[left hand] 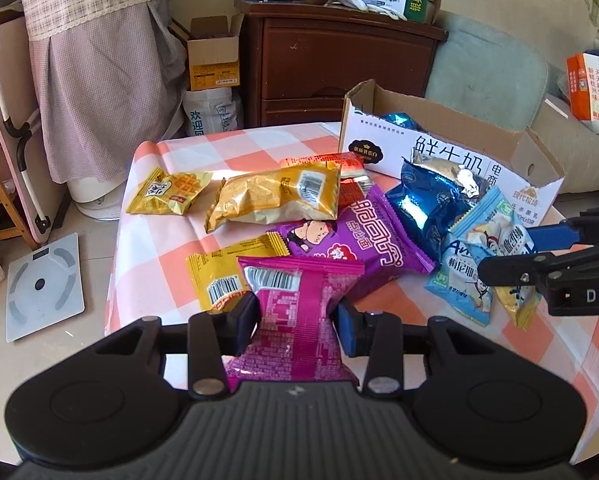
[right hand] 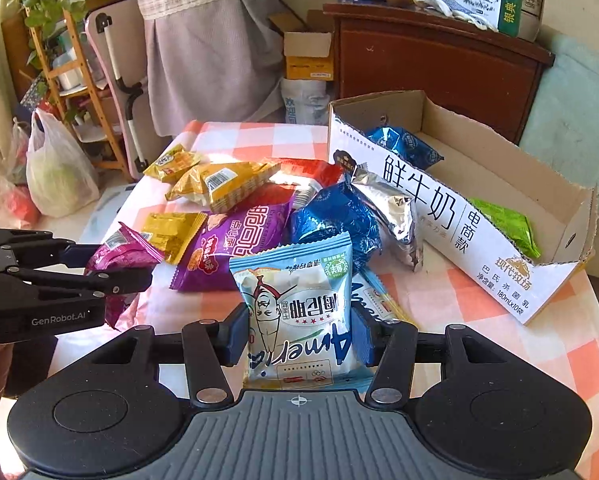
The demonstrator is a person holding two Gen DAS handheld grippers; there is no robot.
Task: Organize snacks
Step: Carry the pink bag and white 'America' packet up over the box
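My left gripper [left hand: 297, 320] is shut on a magenta snack packet [left hand: 299, 320] and holds it over the near side of the checked table [left hand: 171, 248]. My right gripper [right hand: 299, 336] is shut on a light blue snack packet [right hand: 299, 304] near the open cardboard milk box [right hand: 439, 208]. Each gripper shows in the other's view, the right one [left hand: 507, 272] and the left one [right hand: 111, 268]. Several packets lie loose on the table: yellow [left hand: 275, 196], purple [left hand: 363, 240], dark blue [left hand: 431, 204]. A blue packet [right hand: 403, 144] and a green packet [right hand: 507, 224] lie inside the box.
A dark wooden cabinet [left hand: 339, 64] with milk cartons on top stands behind the table. A small open carton [left hand: 213, 58] and a draped appliance [left hand: 99, 60] stand at the left. A white scale [left hand: 43, 280] lies on the floor. A sofa [left hand: 491, 76] is behind the box.
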